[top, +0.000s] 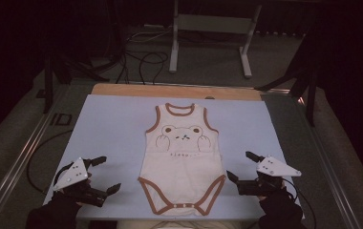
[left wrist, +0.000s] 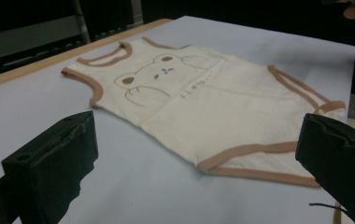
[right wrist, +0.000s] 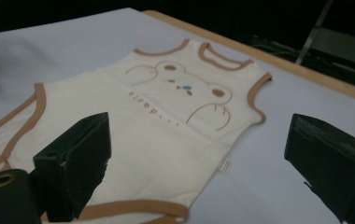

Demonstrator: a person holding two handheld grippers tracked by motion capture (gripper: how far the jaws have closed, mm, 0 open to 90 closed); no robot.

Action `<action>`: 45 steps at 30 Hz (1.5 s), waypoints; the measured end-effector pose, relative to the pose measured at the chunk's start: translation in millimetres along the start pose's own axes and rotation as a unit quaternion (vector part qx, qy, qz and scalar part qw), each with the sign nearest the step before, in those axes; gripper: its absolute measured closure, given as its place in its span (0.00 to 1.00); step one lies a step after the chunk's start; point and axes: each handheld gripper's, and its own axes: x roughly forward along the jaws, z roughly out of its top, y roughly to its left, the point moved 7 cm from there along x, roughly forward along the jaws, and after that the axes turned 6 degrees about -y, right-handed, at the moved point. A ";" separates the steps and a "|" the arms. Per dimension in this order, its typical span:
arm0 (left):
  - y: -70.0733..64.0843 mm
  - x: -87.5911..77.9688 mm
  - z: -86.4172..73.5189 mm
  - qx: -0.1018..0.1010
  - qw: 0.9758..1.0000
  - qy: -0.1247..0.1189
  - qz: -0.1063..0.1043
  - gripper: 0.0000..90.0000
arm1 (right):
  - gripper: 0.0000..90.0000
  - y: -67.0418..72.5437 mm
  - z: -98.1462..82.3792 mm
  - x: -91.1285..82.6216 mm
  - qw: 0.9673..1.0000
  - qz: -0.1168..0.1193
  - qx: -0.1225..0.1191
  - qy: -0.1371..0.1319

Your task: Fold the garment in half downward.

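Now holding both claws wide apart, gripping nothing. Left claw low over the tabletop, just off the near left leg opening of the bodysuit, clear of the cloth. Right claw likewise parked just beside the near right leg opening, not touching. Bodysuit lying flat and face up between the two claws, neck end pointing away, crotch snaps toward the near edge. Cream fabric with brown trim, a bear face printed on the chest, small lettering under it.

Seen from the left claw: bodysuit straight ahead between the spread jaws, brown-edged leg hem closest, bare pale-blue tabletop in between. Seen from the right claw: bodysuit ahead and partly under the left-hand jaw, a small side label poking out at the seam.

Nothing lying between either claw and the garment. Beyond the far edge: a strip of wood, loose cables on the floor, and a white stand well apart from both claws. Dark-sleeved hands at the near edge.
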 end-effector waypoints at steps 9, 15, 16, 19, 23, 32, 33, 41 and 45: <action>7.5 9.4 18.4 -0.002 1.000 -0.001 -0.016 0.00 | 0.08 -9.1 21.9 2.4 1.000 -0.001 -0.006 -0.004; 14.3 14.2 27.8 -0.001 1.000 -0.001 -0.020 0.00 | 0.08 -17.0 34.6 9.3 1.000 -0.003 -0.006 -0.010; 15.3 15.0 29.2 -0.003 1.000 -0.001 -0.022 0.00 | 0.08 -18.5 36.2 10.4 1.000 -0.002 -0.007 -0.009; 18.6 17.8 32.3 -0.004 1.000 0.001 -0.022 0.00 | 0.08 -21.8 41.2 13.4 1.000 -0.004 -0.007 -0.010; 21.6 22.8 35.7 -0.003 1.000 0.006 -0.024 0.00 | 0.08 -26.0 47.6 17.3 1.000 -0.004 -0.006 -0.013; 26.4 36.9 44.7 -0.004 0.999 0.011 -0.032 0.00 | 0.08 -31.1 51.8 32.9 1.000 0.005 -0.002 -0.011; 27.2 38.4 45.2 -0.002 0.999 0.014 -0.031 0.00 | 0.08 -31.0 51.6 35.2 1.000 0.007 -0.002 -0.009; 33.4 49.2 48.1 -0.006 0.999 0.024 -0.032 0.00 | 0.08 -33.4 50.8 53.1 1.000 0.013 0.002 -0.013; 38.5 57.2 48.0 -0.005 0.999 0.028 -0.028 0.00 | 0.08 -35.1 47.8 61.6 1.000 0.013 0.007 -0.007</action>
